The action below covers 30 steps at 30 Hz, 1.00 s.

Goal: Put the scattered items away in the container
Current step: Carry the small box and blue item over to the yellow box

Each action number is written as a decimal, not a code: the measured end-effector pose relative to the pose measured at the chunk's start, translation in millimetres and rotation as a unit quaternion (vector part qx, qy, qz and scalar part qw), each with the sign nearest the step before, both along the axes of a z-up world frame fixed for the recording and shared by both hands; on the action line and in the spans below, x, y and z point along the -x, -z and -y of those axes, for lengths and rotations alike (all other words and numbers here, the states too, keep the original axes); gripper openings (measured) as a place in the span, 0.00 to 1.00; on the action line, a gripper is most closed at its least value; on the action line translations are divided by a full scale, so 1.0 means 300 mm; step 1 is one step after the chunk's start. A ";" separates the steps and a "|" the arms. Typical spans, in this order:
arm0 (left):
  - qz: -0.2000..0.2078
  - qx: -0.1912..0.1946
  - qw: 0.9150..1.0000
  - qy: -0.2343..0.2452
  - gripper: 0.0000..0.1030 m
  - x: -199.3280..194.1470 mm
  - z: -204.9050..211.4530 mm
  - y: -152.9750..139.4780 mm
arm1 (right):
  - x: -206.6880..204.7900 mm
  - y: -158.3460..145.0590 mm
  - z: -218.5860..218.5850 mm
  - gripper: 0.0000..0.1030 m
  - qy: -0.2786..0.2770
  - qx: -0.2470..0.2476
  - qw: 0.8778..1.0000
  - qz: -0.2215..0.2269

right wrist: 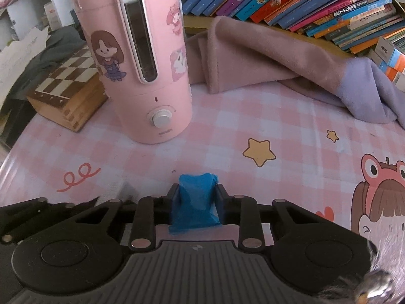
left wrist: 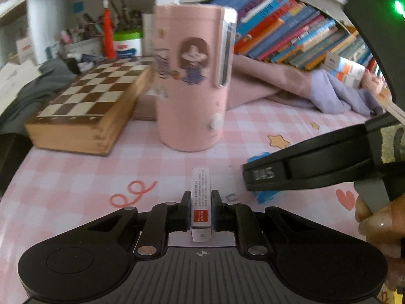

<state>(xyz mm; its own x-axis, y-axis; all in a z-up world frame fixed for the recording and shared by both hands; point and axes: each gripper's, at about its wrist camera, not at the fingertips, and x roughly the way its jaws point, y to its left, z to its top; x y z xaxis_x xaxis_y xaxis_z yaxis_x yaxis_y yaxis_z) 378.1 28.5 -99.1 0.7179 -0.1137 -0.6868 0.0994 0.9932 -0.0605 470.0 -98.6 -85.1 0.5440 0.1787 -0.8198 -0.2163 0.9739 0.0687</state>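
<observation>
My left gripper [left wrist: 201, 196] is shut on a slim white box with a red label [left wrist: 201, 197], held over the pink checked tablecloth. My right gripper [right wrist: 197, 190] is shut on a crumpled blue wrapper [right wrist: 196, 202]. The right gripper also shows in the left wrist view [left wrist: 253, 177], close on the right, with blue showing beside it. A tall pink cylindrical container with stickers [left wrist: 192, 76] stands ahead of both grippers; it also shows in the right wrist view [right wrist: 141, 63], with a window strip and a white knob.
A wooden chessboard box [left wrist: 88, 106] lies left of the pink container. A folded pink and lilac cloth [right wrist: 278, 58] lies behind on the right. Rows of books [right wrist: 303, 2] line the back. Grey cloth [left wrist: 30, 88] is at the far left.
</observation>
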 end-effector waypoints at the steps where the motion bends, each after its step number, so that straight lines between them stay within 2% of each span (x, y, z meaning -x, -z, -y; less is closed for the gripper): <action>1: 0.004 0.003 1.000 -0.006 0.13 0.011 -0.013 -0.010 | 0.005 -0.008 -0.001 0.26 -0.001 -0.001 1.000 0.003; 6: 0.022 0.020 0.999 -0.031 0.13 0.075 -0.076 -0.065 | 0.045 -0.054 -0.011 0.26 -0.007 -0.007 1.000 0.014; 13: 0.045 0.025 0.998 -0.045 0.13 0.167 -0.135 -0.142 | 0.156 -0.093 -0.038 0.26 -0.019 -0.008 1.000 0.015; 21: 0.066 0.032 0.997 -0.023 0.13 0.294 -0.132 -0.206 | 0.313 -0.152 -0.037 0.26 -0.018 -0.017 0.999 0.026; 30: 0.071 0.024 0.997 0.016 0.13 0.446 -0.113 -0.257 | 0.508 -0.193 -0.017 0.25 0.001 -0.035 0.999 0.034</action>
<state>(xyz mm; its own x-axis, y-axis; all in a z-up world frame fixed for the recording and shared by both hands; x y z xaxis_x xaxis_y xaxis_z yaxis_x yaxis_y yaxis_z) 244.4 62.4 -21.9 0.8033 -0.1689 -0.5711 0.1421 0.9856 -0.0915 317.8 -93.6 -27.1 0.5977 0.2341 -0.7667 -0.2213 0.9674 0.1228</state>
